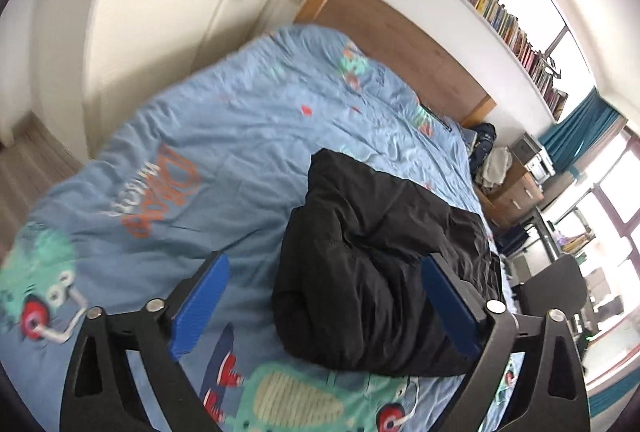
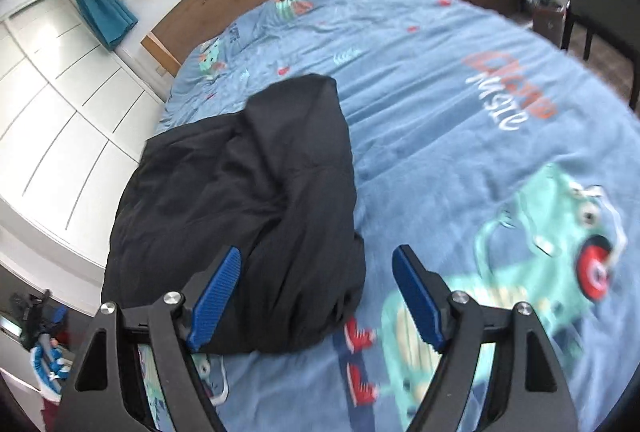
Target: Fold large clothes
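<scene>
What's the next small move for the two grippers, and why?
Probably draw both back from the bed and stop. The black garment lies as a folded bundle on the blue duvet, and the left gripper and right gripper are both open with nothing held between their pads, so the fold looks finished.
</scene>
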`<action>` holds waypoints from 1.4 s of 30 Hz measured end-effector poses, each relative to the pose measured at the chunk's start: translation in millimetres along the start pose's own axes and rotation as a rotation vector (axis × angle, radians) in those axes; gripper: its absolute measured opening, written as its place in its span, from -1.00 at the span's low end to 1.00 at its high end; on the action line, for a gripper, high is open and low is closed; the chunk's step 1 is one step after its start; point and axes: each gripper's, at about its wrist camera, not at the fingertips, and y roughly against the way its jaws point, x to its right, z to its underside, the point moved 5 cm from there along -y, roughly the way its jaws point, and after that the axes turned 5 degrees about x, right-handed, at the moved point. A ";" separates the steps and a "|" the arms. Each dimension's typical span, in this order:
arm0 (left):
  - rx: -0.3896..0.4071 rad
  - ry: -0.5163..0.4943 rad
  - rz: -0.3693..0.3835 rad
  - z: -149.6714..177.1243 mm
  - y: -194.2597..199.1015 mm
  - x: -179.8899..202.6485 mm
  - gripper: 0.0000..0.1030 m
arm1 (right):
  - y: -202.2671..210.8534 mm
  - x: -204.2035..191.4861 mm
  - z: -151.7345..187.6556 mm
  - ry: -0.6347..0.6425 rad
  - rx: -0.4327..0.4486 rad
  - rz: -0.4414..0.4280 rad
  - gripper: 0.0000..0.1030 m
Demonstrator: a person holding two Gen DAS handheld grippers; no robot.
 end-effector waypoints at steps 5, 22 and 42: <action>0.061 -0.142 -0.115 39.1 65.1 32.2 0.96 | 65.7 -37.2 31.2 0.131 0.041 0.040 0.55; 0.327 -0.479 -0.290 158.9 188.5 146.9 0.99 | 188.2 -124.2 169.4 0.354 0.240 0.074 0.90; 0.383 -0.528 -0.276 195.5 213.0 187.3 0.99 | 254.1 -165.1 213.3 0.434 0.403 0.058 0.97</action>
